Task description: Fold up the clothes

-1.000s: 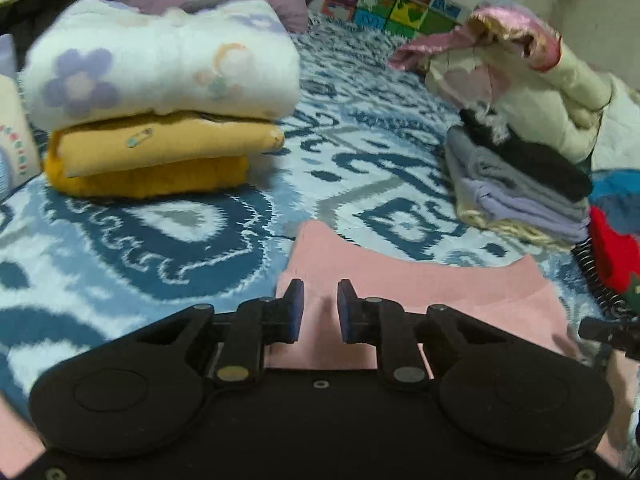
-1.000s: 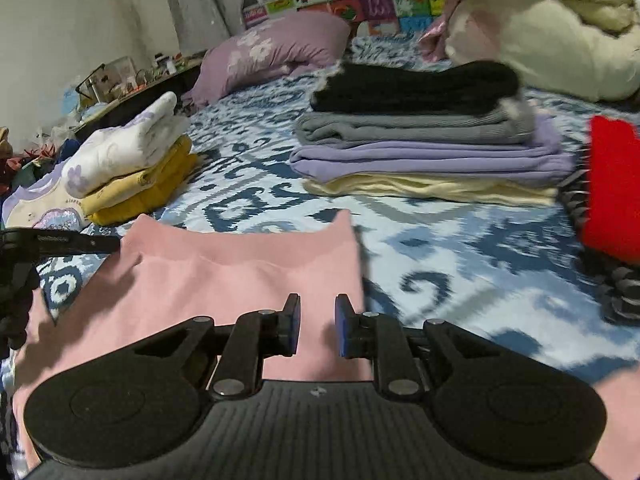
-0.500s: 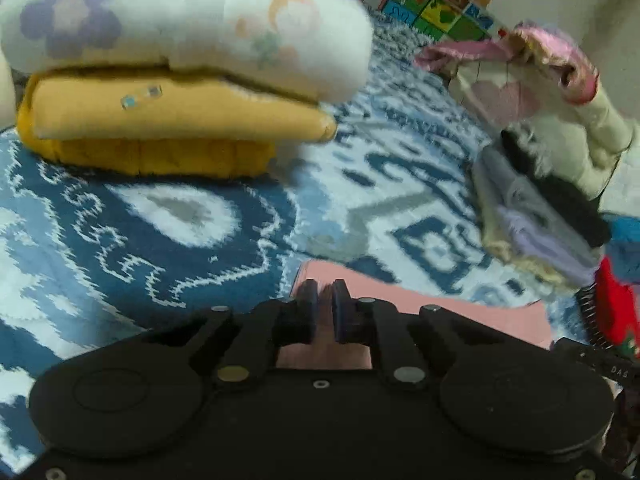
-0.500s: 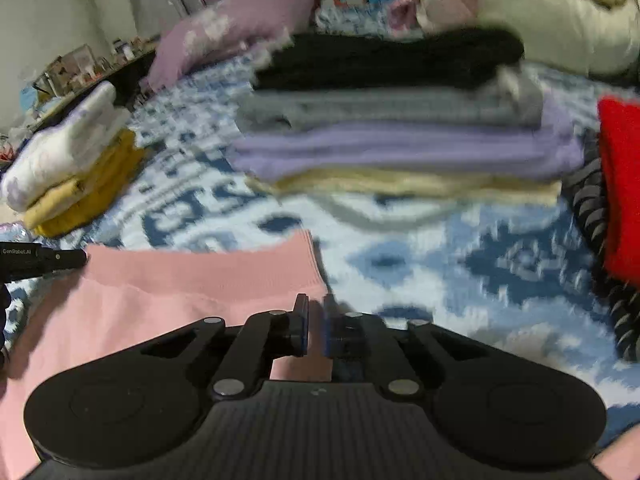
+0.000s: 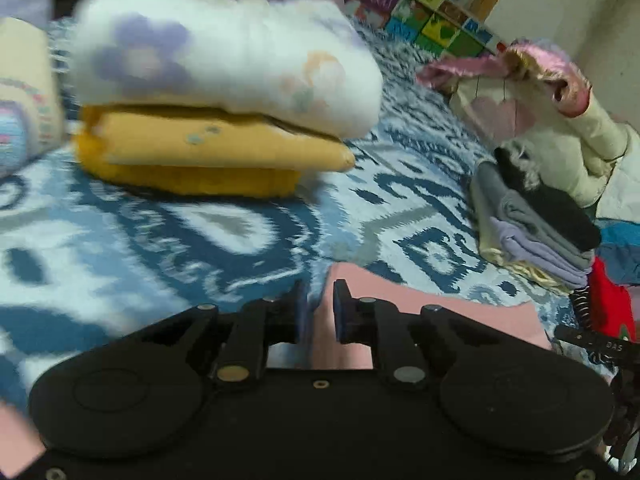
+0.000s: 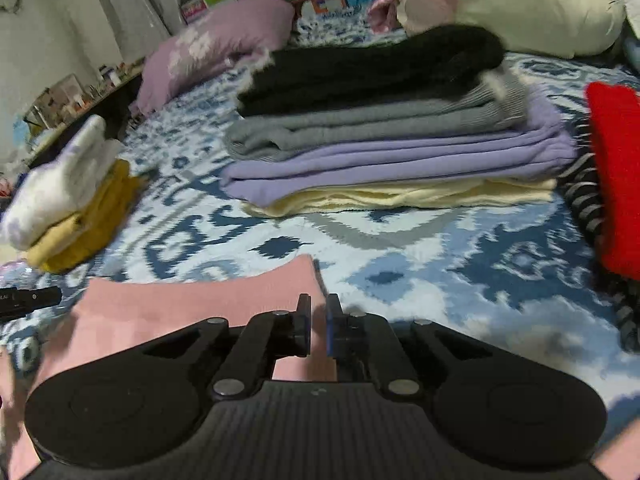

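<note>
Cloth is the thing in hand: a pink garment (image 6: 192, 312) lies flat on the patterned blanket (image 6: 440, 288), its far edge nearest the two stacks. The left gripper (image 5: 320, 308) has its jaws nearly closed on the far left corner of that edge, pink fabric pinched between them. The right gripper (image 6: 318, 328) is likewise almost shut on the far right corner, fabric filling the narrow gap. The left view is smeared, so whether that pinch holds one layer or two I cannot tell.

With both far corners taken, the step looks like a fold of that edge toward the person. To do it well:

- Lift both corners together and only just clear of the blanket, so the cloth hangs as one straight line between the grippers.
- Keep the grippers the same way apart as the garment is wide; drawing them in will sag the middle, pulling out will stretch the knit.
- Carry the edge across level and lay it down square on the near edge, then let go only once it rests.
- Check that the pinch is deep enough; a thin bite on a corner may slip mid-carry.

Nearby things to clear: the white and yellow stack (image 5: 224, 112) lies beyond the left corner, the black, grey and lilac stack (image 6: 384, 128) beyond the right, and a red garment (image 6: 616, 176) lies off to the right. None touches the pink cloth.
</note>
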